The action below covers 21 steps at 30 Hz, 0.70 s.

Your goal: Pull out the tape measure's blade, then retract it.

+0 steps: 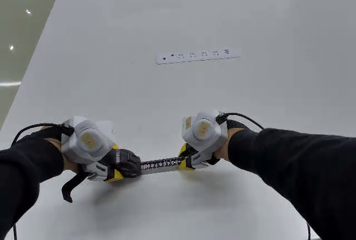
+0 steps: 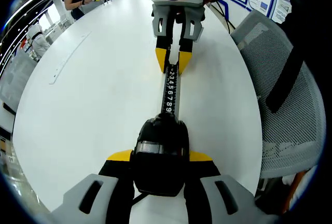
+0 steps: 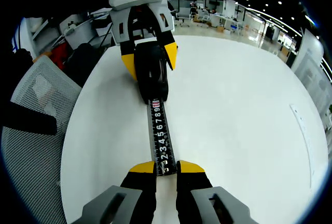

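White workbench (image 1: pixel 167 18); left gripper (image 2: pixel 161 156) clamps the tape measure (image 2: pixel 161 143), right gripper (image 3: pixel 166 168) pinches the blade (image 3: pixel 158 128) tip. Slipping there would snap it back.

Black tape measure (image 3: pixel 152 71), black-numbered white blade (image 3: pixel 160 130), yellow-tipped grey left tongs (image 2: pixel 161 156) and right tongs (image 3: pixel 166 167), white table (image 1: pixel 167 18).

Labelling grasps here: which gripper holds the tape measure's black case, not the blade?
The left gripper, shut on the black case; the right gripper instead pinches the end of the pulled-out blade.
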Each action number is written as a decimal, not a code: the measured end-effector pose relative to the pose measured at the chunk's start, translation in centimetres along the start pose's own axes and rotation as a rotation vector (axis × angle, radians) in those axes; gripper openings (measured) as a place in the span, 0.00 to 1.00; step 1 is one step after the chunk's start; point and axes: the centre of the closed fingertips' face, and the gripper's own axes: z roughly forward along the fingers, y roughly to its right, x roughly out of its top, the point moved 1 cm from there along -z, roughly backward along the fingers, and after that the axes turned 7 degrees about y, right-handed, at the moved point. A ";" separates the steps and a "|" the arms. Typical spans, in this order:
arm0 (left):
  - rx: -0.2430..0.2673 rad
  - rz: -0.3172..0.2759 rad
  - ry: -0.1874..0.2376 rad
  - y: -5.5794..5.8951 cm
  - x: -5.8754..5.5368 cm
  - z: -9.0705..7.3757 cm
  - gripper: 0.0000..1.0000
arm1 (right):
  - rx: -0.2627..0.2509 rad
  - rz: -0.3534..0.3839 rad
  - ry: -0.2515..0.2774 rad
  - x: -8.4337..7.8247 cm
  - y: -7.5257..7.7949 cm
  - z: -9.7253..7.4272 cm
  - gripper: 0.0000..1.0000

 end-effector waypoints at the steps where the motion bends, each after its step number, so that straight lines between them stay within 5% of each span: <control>1: 0.000 0.000 0.000 0.0 0.0 0.0 0.31 | 0.000 0.001 0.001 0.0 0.0 0.0 0.09; 21: 0.003 -0.001 0.000 0.2 0.0 -0.2 0.31 | 0.002 -0.001 -0.012 -0.8 0.2 -0.6 0.09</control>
